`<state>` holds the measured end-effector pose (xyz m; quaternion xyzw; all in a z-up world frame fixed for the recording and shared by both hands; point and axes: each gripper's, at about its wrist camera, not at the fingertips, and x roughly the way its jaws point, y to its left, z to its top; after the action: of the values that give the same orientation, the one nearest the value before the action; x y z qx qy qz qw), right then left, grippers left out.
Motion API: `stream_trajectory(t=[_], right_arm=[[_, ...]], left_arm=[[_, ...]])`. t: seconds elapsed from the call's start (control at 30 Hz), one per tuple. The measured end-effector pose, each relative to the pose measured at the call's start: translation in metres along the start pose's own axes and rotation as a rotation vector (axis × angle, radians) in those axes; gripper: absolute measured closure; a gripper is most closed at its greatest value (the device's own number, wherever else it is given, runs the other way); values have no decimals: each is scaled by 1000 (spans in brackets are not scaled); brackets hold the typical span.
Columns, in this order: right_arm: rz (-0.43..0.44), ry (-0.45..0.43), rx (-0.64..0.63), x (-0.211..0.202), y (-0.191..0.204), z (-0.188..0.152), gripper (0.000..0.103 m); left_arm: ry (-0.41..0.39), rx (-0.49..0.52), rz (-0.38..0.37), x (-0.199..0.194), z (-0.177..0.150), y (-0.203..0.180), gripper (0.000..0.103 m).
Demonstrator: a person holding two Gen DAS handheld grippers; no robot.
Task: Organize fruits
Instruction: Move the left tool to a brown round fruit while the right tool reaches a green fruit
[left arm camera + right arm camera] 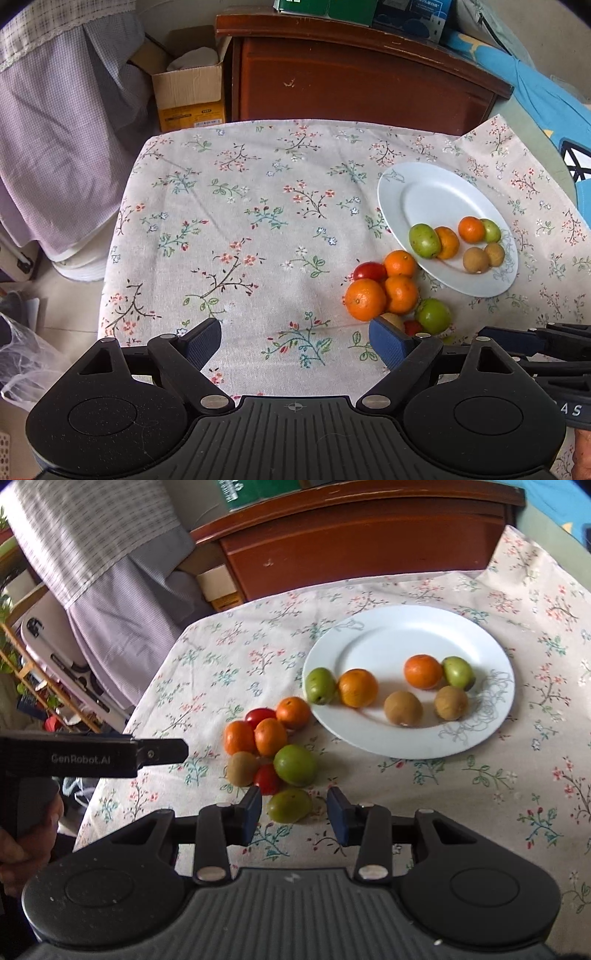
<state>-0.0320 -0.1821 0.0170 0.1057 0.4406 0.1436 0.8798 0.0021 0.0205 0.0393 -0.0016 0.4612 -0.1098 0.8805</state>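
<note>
I hold my right gripper (294, 814) low over the desk (480, 794), its jaws spread with a small green fruit (289, 805) lying between the fingertips but not touching either pad, so I judge this to be the line-up for the next pick. That fruit is the member of the loose pile farthest from the white plate (388, 635); the rest of the pile lies between it and the plate's rim: a larger green fruit (295, 765), a brown kiwi-like fruit (242, 768), two red tomatoes (266, 779), and three small oranges (270, 736), one of them just beside the rim. The plate already carries six pieces grouped toward the side nearest the pile: two green fruits (320, 685), two oranges (358, 687) and two brown ones (402, 708), which leaves its far half bare for what remains. My left gripper (295, 341) hangs apart from the plate, on the far side of the pile from it, jaws spread wide and holding nothing, its right fingertip close to the pile's edge; I judge it is parked there to stay out of the right one's path. The floral cloth looks soft, so round fruit may roll when nudged.
</note>
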Motion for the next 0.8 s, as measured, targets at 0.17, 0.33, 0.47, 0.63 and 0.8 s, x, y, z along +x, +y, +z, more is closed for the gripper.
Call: stream_trajectory(t=[0.17, 0.33, 0.47, 0.63, 0.8], right_arm=[[-23, 10, -67, 10, 7, -3, 62], [-34, 27, -80, 19, 6, -5, 63], [-33, 25, -93, 24, 7, -7, 69], [-33, 31, -102, 22, 8, -7, 73], [-44, 23, -76, 13, 1, -7, 73]], left_arm=[[10, 11, -1, 3, -3, 0, 14], [22, 8, -5, 7, -6, -1, 14], [27, 4, -20, 10, -8, -3, 14], [12, 14, -49, 11, -11, -10, 16], [1, 10, -93, 15, -12, -21, 18]])
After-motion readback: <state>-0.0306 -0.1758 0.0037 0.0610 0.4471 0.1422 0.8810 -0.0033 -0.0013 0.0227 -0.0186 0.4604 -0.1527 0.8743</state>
